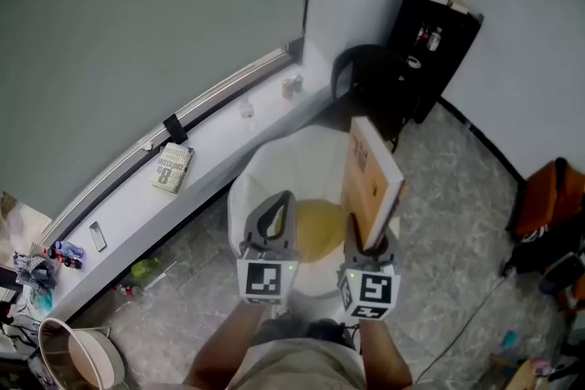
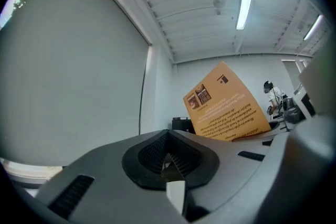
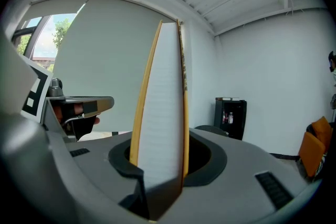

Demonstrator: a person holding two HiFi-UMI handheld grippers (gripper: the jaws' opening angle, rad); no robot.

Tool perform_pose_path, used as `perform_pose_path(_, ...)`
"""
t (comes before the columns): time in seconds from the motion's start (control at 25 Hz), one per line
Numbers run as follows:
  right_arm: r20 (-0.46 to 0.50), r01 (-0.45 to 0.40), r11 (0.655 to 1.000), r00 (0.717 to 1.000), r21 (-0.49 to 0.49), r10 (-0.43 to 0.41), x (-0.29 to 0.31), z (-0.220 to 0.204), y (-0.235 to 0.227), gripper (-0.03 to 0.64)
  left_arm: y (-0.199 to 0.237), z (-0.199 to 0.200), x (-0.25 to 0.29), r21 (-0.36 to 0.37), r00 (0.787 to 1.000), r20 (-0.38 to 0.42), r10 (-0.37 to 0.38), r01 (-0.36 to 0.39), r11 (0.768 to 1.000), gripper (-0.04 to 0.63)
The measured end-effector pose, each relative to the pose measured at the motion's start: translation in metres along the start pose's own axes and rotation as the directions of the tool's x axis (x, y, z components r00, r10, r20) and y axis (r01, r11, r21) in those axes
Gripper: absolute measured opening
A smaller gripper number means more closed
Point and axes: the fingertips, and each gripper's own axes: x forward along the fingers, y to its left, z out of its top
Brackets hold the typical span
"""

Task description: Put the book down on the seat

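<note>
An orange-covered book [image 1: 370,173] stands upright on its edge, with my right gripper [image 1: 364,240] shut on its lower edge. It hangs over the right side of the white round seat [image 1: 265,171], which has a yellow cushion [image 1: 315,228]. In the right gripper view the book's white page block [image 3: 165,102] rises from between the jaws. My left gripper [image 1: 285,198] hovers over the seat's left side, just left of the book, shut and empty. The left gripper view shows the book's back cover [image 2: 223,102] tilted to the right of the left gripper [image 2: 168,159].
A black chair [image 1: 370,78] and a black cabinet [image 1: 434,36] stand behind the seat in the corner. A long window ledge [image 1: 210,137] runs at the left, with a small pack [image 1: 172,167] and a phone [image 1: 98,236] on it. An orange bag [image 1: 548,196] lies at the right, a bin [image 1: 87,356] at the bottom left.
</note>
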Motion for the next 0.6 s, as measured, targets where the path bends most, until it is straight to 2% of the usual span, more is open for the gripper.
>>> perform_pose_path(0.24, -0.036, -0.003, 1.0, 0.999, 0.018, 0.003, 0.026, -0.016, -0.025, 0.147, -0.005, -0.022, 0.033, 0.009, 0.999, -0.053, 0.01, -0.009, 1.0, 0.006)
perform_pose_path(0.6, -0.08, -0.071, 0.996, 0.994, 0.058, 0.076, 0.077, -0.044, -0.081, 0.147, -0.036, -0.047, 0.099, 0.01, 0.995, -0.081, 0.05, -0.049, 0.999, 0.006)
